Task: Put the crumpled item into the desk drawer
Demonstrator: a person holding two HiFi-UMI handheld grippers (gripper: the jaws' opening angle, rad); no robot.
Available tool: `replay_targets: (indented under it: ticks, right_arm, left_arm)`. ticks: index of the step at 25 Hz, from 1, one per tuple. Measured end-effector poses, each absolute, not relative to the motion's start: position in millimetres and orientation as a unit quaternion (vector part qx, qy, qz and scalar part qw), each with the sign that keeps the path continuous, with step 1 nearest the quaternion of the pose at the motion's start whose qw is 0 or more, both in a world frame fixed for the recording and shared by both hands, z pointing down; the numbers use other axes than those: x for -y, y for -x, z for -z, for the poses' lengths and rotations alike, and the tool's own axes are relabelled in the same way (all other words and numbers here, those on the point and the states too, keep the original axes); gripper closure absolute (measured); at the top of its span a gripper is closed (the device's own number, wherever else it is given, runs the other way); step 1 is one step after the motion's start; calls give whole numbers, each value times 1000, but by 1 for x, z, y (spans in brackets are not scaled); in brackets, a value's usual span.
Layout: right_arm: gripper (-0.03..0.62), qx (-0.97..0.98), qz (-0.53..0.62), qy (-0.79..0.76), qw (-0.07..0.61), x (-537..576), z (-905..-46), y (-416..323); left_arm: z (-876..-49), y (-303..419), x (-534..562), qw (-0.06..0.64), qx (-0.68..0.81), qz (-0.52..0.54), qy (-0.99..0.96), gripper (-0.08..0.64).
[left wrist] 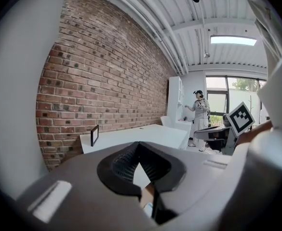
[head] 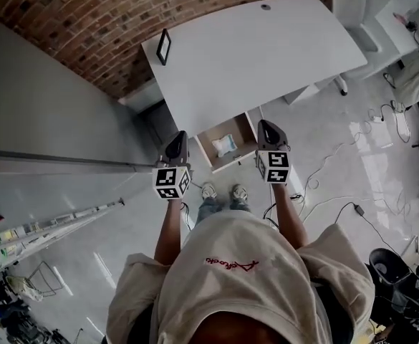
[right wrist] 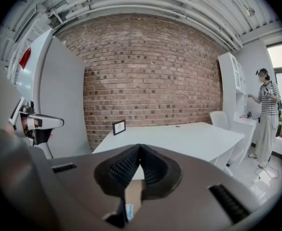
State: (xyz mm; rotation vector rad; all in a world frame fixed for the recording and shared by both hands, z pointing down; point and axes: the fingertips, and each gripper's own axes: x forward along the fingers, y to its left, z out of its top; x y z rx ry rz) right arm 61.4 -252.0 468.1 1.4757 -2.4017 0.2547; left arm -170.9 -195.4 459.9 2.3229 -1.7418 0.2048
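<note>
The crumpled item point(head: 224, 145) lay in the open drawer point(head: 203, 149) at the counter's point(head: 252, 49) 6 o'clock edge. On your left gripper point(head: 177, 139) and right gripper point(head: 266, 127), the jaws were closed and empty. Probably only closing the drawer was left.

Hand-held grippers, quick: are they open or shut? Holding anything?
Left hand-held gripper: closed, holding nothing.
Right hand-held gripper: closed, holding nothing.

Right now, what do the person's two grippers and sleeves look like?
The left gripper and the right gripper are dark grey tapered shells with black ribbed pads. Each carries a cube with black-and-white square markers. The short sleeves belong to a beige shirt with red lettering.
</note>
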Motion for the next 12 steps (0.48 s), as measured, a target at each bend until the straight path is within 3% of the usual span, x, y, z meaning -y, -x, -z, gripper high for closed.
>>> replay_targets:
  ticks: [12]
  right_arm:
    - [580, 839, -51, -529, 121, 268, -414, -72]
  left_arm:
    - [-417, 185, 217, 75, 603, -57, -793, 551]
